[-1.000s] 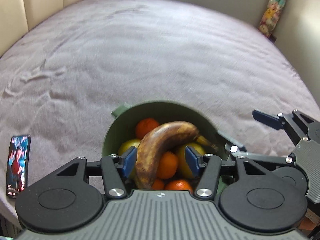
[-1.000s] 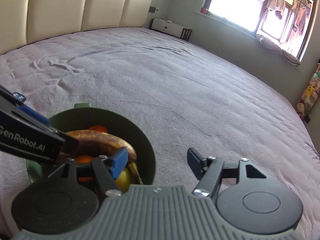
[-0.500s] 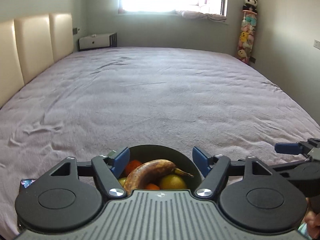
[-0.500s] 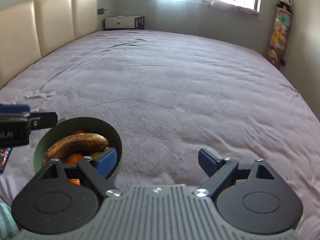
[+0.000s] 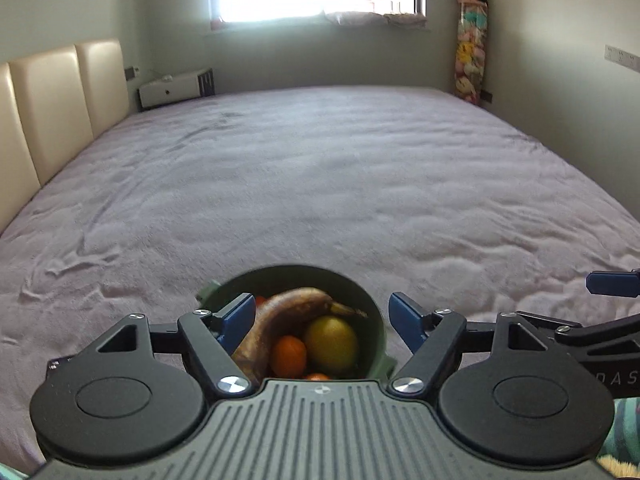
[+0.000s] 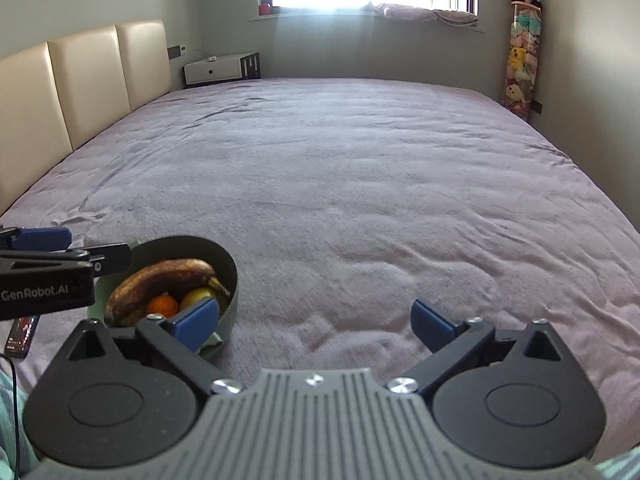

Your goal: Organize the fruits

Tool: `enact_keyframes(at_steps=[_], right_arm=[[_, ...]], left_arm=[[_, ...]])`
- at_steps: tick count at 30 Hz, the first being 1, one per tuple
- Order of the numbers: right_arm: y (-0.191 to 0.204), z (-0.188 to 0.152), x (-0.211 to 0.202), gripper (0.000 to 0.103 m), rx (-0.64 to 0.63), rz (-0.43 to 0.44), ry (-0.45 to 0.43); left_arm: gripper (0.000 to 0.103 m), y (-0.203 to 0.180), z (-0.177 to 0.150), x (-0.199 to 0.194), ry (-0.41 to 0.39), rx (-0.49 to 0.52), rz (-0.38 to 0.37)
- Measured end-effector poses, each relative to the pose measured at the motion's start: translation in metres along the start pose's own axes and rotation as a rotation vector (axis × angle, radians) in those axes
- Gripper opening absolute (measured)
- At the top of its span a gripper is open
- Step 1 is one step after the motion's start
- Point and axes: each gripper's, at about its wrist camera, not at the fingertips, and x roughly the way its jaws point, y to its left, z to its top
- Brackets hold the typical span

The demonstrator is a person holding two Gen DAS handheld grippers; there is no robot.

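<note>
Green bowl (image 5: 374,322) of fruit sat at the bed's near edge, banana (image 5: 280,320) on top. Left gripper (image 5: 322,320) and right gripper (image 6: 316,322) had just opened wide, both empty. Best retreat was gentle, clear of the rim.

You had one green bowl (image 5: 372,320), one brown-spotted banana (image 5: 280,320), one yellow-green round fruit (image 5: 330,344), at least three oranges (image 5: 288,356) showing, others possibly hidden. One phone (image 6: 22,334) lay on one bed (image 5: 320,184). Two grippers: left gripper (image 5: 322,322), right gripper (image 6: 314,326).
</note>
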Motion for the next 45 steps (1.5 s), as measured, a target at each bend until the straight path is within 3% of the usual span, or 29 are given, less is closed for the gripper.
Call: enact_keyframes(at_steps=[5,11,45], right_arm=[[-0.007,-0.01,0.018,0.099,0.02,-0.024,0.071],[-0.016,-0.014,0.04,0.099,0.062,-0.031,0.132],[-0.018,-0.015,0.044,0.099,0.073,-0.047,0.133]], left_arm=[[0.089,-0.005,-0.013,0.021,0.144,0.017,0.008],[0.089,-0.002,-0.019,0.035,0.226,-0.025,0.0],[0.089,-0.001,-0.015,0.033,0.209,-0.03,0.02]])
